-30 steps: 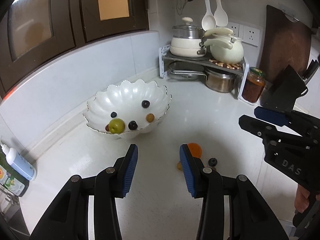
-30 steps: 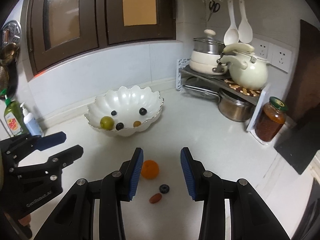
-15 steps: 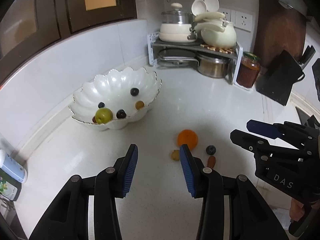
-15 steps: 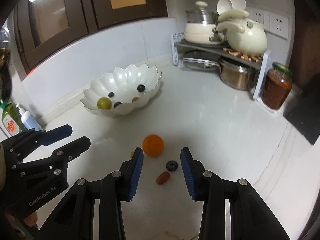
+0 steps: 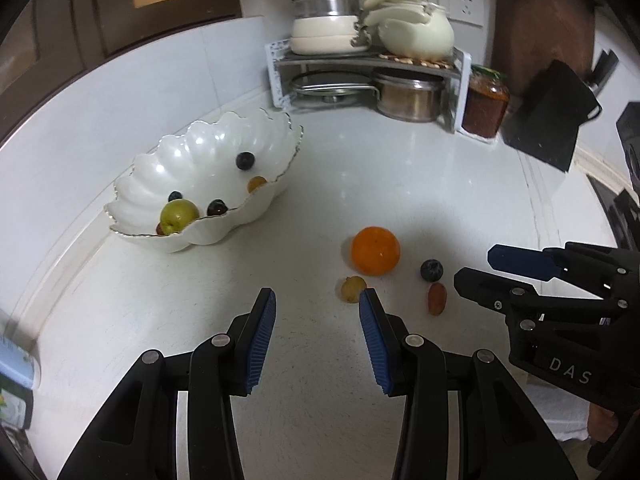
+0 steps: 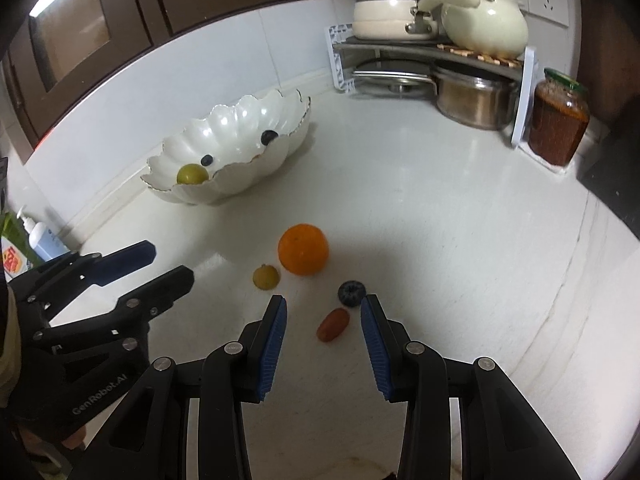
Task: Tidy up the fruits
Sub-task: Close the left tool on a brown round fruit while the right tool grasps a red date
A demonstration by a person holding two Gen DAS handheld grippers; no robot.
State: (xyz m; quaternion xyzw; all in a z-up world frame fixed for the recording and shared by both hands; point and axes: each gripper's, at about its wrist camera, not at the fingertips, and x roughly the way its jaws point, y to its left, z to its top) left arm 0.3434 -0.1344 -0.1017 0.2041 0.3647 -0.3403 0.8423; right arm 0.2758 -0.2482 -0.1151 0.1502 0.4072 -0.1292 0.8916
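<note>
A white scalloped bowl (image 5: 208, 160) (image 6: 240, 136) sits at the back left with a green fruit (image 5: 179, 216), dark berries and a small yellow fruit in it. On the counter lie an orange (image 5: 375, 251) (image 6: 303, 249), a small yellow-green fruit (image 5: 353, 289) (image 6: 265, 277), a blueberry (image 5: 431, 270) (image 6: 351, 293) and a small red fruit (image 5: 437, 298) (image 6: 333, 324). My left gripper (image 5: 316, 316) is open and empty, just left of the yellow-green fruit. My right gripper (image 6: 323, 320) is open, its fingers either side of the red fruit, above the counter.
A corner rack (image 5: 372, 60) with pots and a kettle stands at the back. A red sauce jar (image 5: 486, 100) and a black knife block (image 5: 548, 116) stand to its right. A soap bottle (image 6: 42, 236) stands at the far left.
Both grippers have moved forward and down toward the loose fruits on the counter. The fruits now look larger and closer. Both stay open.
</note>
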